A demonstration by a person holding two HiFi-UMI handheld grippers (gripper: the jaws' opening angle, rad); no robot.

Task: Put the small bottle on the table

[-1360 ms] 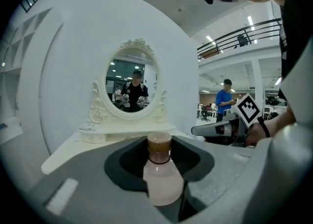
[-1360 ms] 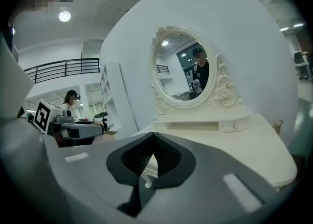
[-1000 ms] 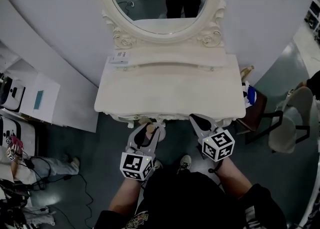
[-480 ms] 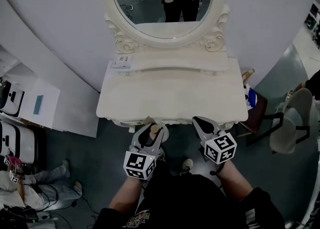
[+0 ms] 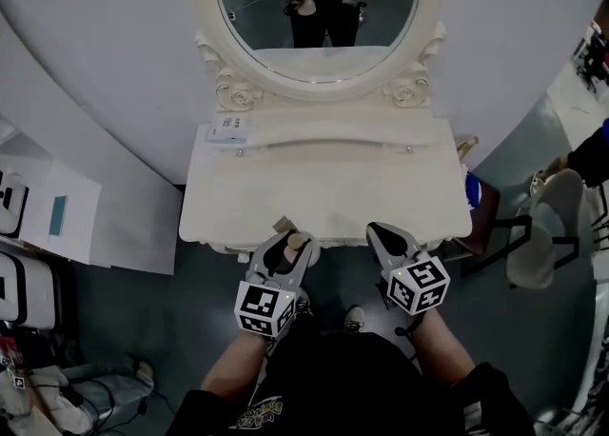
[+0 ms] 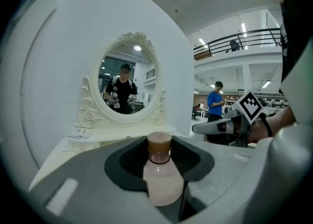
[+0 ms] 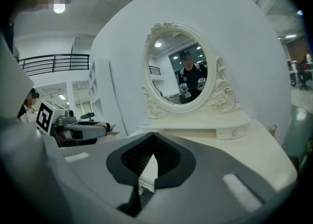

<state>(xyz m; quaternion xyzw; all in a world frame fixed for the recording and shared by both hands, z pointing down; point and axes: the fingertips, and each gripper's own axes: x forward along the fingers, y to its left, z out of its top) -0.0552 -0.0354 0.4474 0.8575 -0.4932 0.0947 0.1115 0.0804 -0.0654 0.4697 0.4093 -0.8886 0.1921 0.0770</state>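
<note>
Smooth pale plastic bottle [image 6: 163, 181], matt brown cap [image 6: 159, 142]; table [image 5: 324, 182] smooth cream painted finish; left gripper [image 5: 288, 246] matt grey plastic.

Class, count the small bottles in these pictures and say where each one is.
1. The small bottle is clamped upright between the jaws of the left gripper, near the table's front edge. The right gripper holds none; others may be hidden.
</note>
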